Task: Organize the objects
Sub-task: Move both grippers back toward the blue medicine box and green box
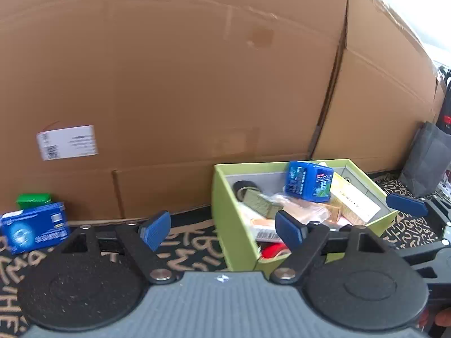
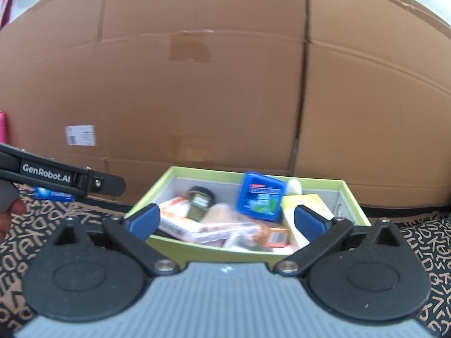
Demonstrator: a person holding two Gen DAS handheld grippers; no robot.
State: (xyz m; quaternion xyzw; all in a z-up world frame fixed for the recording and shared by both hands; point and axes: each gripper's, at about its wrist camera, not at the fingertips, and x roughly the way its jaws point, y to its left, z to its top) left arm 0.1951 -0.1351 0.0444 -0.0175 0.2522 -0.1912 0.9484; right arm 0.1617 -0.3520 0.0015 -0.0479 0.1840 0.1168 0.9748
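A lime-green open box [image 1: 222,197] [image 2: 157,184] stands on the patterned cloth against a big cardboard box. It holds a blue Mentos box [image 1: 308,181] [image 2: 260,197], a yellow carton [image 1: 353,201] [image 2: 303,205], clear-wrapped packets [image 2: 197,225] and a dark roll [image 1: 243,187]. My left gripper [image 1: 222,231] is open and empty, over the box's near left corner. My right gripper [image 2: 225,221] is open and empty, in front of the box's near wall. A blue carton [image 1: 33,226] and a green packet [image 1: 32,200] lie at the far left on the cloth.
A tall cardboard box [image 1: 183,84] [image 2: 225,84] walls off the back. A grey bag [image 1: 425,163] stands at the right. The left gripper's arm [image 2: 62,177] crosses the right wrist view at left. The black cloth with tan letters [image 2: 417,242] covers the surface.
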